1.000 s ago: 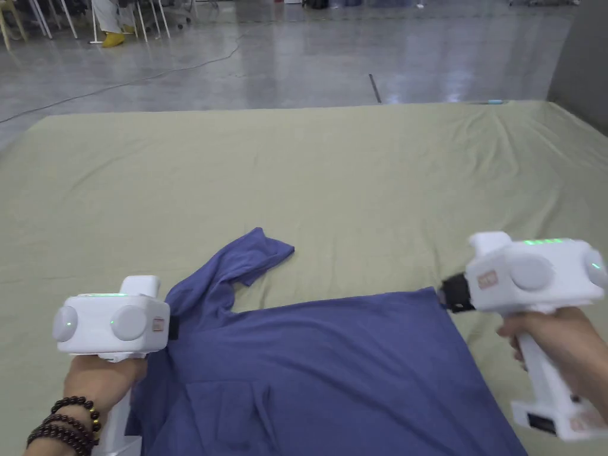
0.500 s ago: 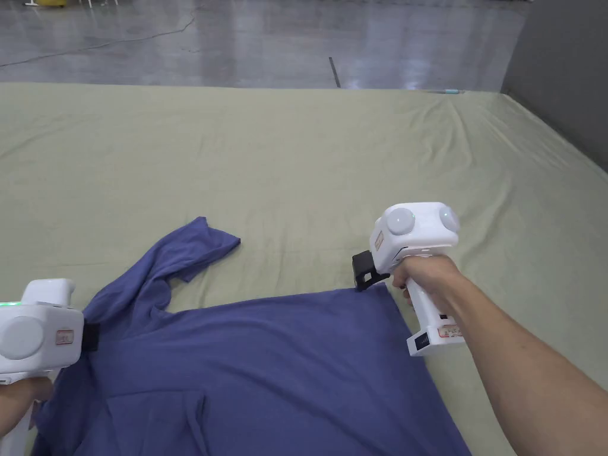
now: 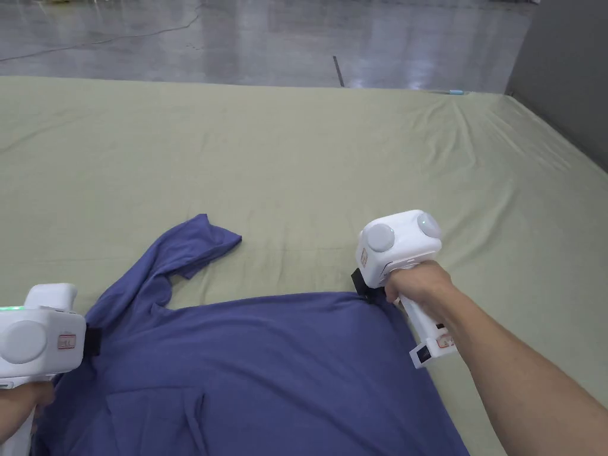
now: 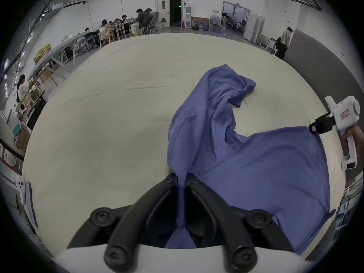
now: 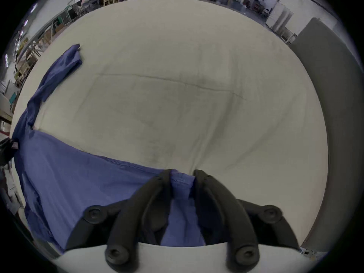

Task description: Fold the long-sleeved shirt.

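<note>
A blue long-sleeved shirt lies spread on the olive-green sheet. One sleeve trails off toward the far left. At the lower left, my left gripper is shut on the shirt's edge near that sleeve's base. The left gripper view shows its jaws pinching a thin bunch of fabric. My right gripper holds the shirt's far right corner low over the sheet. In the right gripper view, blue fabric fills the gap between the jaws. The cloth between the two grippers bulges a little.
The sheet-covered surface stretches wide beyond and to both sides of the shirt. A grey panel stands along the right edge. Shiny floor lies beyond the far edge. People sit at tables far off.
The camera has shifted. My right gripper has swung in from the right with the corner, turned its handle toward me and dipped slightly. The left gripper keeps its hold.
</note>
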`<action>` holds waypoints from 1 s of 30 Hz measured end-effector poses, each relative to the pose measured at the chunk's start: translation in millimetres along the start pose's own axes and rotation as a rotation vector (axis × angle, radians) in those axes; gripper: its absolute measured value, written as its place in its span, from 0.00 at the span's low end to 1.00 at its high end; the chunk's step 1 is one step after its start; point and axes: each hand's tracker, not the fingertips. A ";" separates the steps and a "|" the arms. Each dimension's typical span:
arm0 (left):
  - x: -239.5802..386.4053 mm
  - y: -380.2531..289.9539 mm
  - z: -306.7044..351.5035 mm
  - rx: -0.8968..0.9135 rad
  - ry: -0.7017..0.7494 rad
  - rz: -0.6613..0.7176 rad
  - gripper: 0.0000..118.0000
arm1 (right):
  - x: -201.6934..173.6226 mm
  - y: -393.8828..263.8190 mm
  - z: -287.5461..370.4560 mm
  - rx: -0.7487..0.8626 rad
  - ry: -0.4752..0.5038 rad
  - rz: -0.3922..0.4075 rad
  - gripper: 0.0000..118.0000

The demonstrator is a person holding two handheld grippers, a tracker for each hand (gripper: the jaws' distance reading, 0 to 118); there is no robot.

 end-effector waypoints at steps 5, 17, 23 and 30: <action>-1.5 -2.6 16.4 0.051 0.017 0.006 0.03 | 6.2 -9.5 30.0 0.069 0.014 -0.040 0.06; 15.9 97.6 187.2 0.416 -0.029 -0.001 0.03 | 84.4 -12.3 269.4 0.452 0.007 -0.098 0.06; 38.4 186.2 275.1 0.603 -0.055 -0.032 0.03 | 119.6 12.3 393.7 0.636 -0.034 -0.175 0.06; 56.9 301.3 353.7 0.757 -0.015 -0.062 0.03 | 157.3 75.8 500.2 0.803 -0.074 -0.260 0.06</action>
